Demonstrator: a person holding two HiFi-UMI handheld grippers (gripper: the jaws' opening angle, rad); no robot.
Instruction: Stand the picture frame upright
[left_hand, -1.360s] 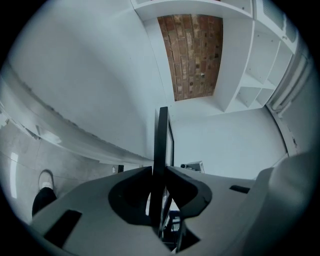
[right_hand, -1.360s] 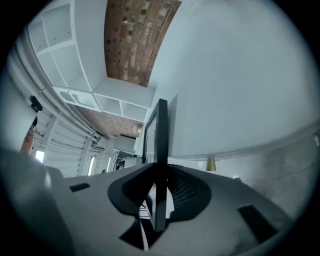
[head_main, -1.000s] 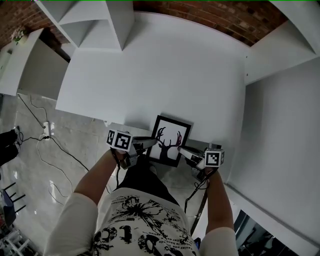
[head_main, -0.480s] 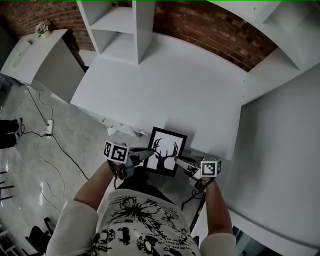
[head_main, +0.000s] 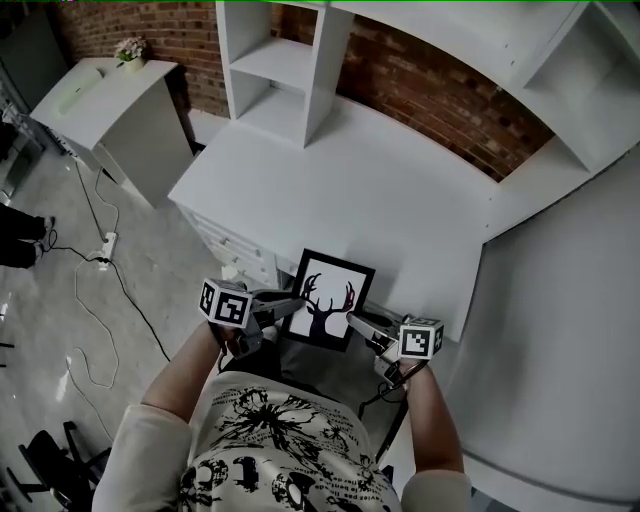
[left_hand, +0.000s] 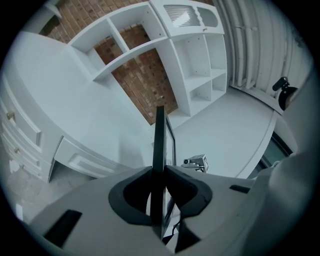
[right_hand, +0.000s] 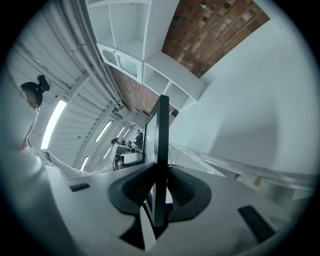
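Note:
The picture frame is black with a white mat and a dark antlered-deer print. It is held at the desk's front edge, its lower part over the person's lap. My left gripper is shut on the frame's left side and my right gripper is shut on its right side. In the left gripper view the frame stands edge-on between the pads of the left gripper. The right gripper view shows the frame's edge pinched the same way by the right gripper.
The white desk spreads ahead, with drawers at its left front. A white shelf unit stands at the back against a brick wall. A white cabinet and floor cables are at the left.
The head view has swung up, so more of the shelves and brick wall shows. Both grippers keep their hold on the frame, which now sits slightly nearer the person's body.

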